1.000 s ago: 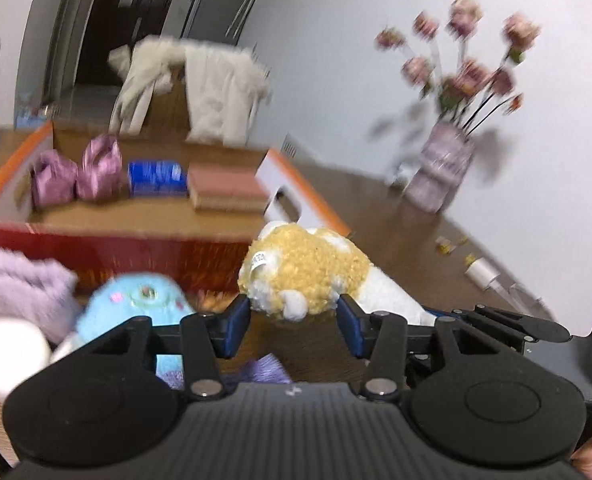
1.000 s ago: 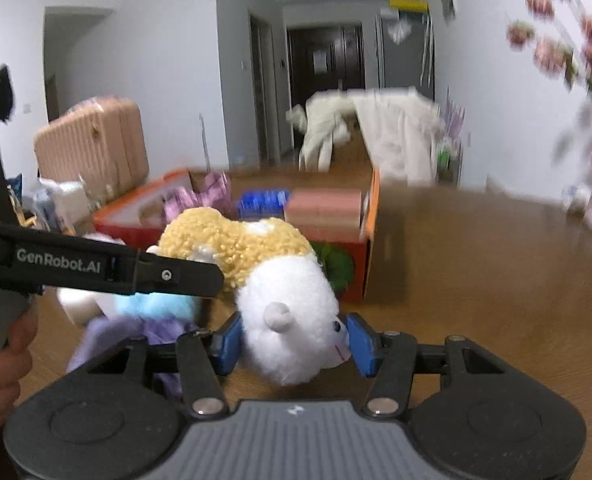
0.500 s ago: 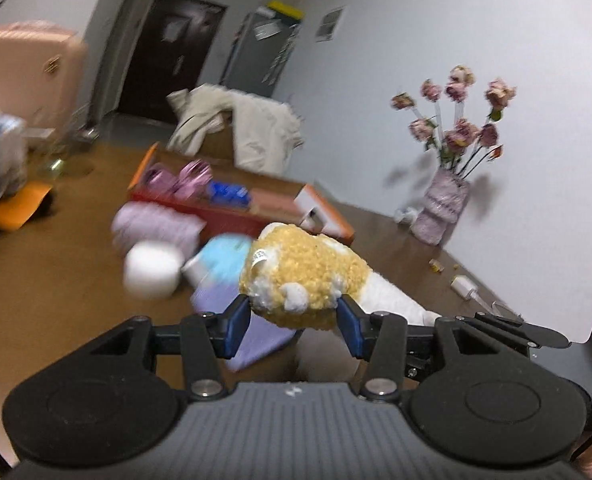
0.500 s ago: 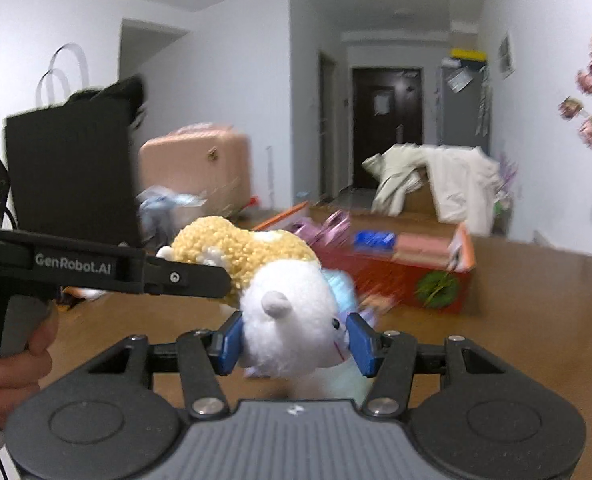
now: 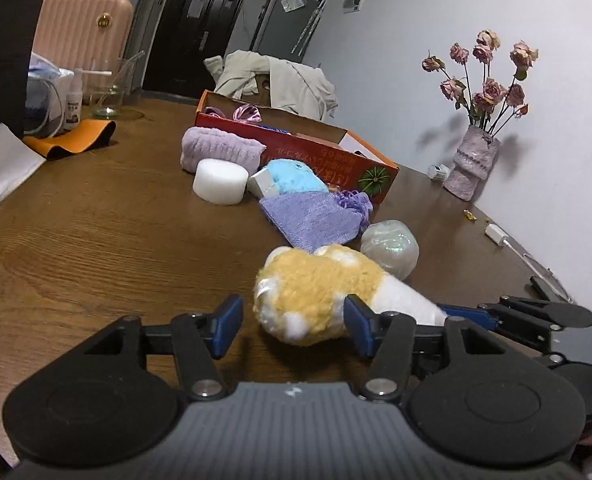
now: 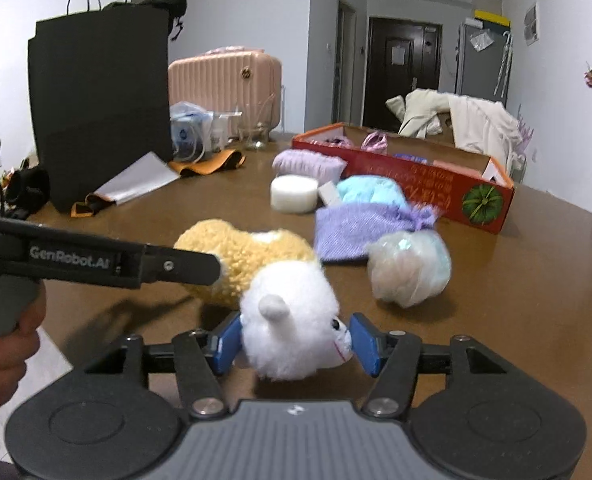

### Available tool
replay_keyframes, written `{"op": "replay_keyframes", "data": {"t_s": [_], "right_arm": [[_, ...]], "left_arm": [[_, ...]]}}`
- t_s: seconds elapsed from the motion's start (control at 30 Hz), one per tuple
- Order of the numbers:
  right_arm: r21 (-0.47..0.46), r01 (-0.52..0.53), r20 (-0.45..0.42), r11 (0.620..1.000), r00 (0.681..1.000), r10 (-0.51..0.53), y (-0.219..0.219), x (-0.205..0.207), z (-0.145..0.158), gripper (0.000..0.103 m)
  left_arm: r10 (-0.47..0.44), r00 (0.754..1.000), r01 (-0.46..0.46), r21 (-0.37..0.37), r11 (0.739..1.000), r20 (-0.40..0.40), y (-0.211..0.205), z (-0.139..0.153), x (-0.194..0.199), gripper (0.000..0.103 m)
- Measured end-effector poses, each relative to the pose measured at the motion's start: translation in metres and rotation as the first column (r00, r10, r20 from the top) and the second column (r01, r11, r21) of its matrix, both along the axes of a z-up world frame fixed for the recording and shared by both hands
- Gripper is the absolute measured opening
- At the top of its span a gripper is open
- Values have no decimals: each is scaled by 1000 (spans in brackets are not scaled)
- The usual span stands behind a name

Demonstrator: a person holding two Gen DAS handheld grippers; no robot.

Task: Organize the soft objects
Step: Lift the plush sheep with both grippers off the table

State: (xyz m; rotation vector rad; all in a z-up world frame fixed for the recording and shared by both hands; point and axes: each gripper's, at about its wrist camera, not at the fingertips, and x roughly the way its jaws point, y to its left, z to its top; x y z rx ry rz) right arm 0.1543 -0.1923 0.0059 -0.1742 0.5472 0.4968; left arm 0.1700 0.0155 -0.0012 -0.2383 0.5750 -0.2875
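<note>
The left claw (image 5: 292,320) straddles the yellow rump of the plush sheep (image 5: 316,300), which lies on the tabletop (image 5: 96,240). Its jaws have just been opening: the left pad stands clear of the fleece, the right pad barely brushes it, so the grip looks released. The right claw (image 6: 296,344) brackets the sheep's white head; its jaws have likewise just widened, with both pads at the fluff but hardly pressing, so it reads as letting go. To finish the set-down well, I would open both claws fully first, then draw them straight back together, so no pad drags the toy into the wrapped ball (image 6: 410,270) just beside it.
</note>
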Motion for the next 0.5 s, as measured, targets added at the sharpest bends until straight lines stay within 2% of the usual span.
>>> {"op": "replay_keyframes", "data": {"t_s": [0.07, 0.37, 0.5], "right_arm": [[29, -33, 1, 999, 999, 33, 0, -8, 3, 58], [76, -22, -40, 997, 999, 25, 2, 8, 3, 59], [114, -87, -94, 990, 991, 98, 9, 12, 3, 60]], "left_arm": [[14, 1000, -14, 19, 1000, 5, -1, -3, 0, 57], [36, 999, -37, -47, 998, -18, 18, -9, 10, 56], [53, 998, -54, -73, 996, -19, 20, -11, 19, 51]]}}
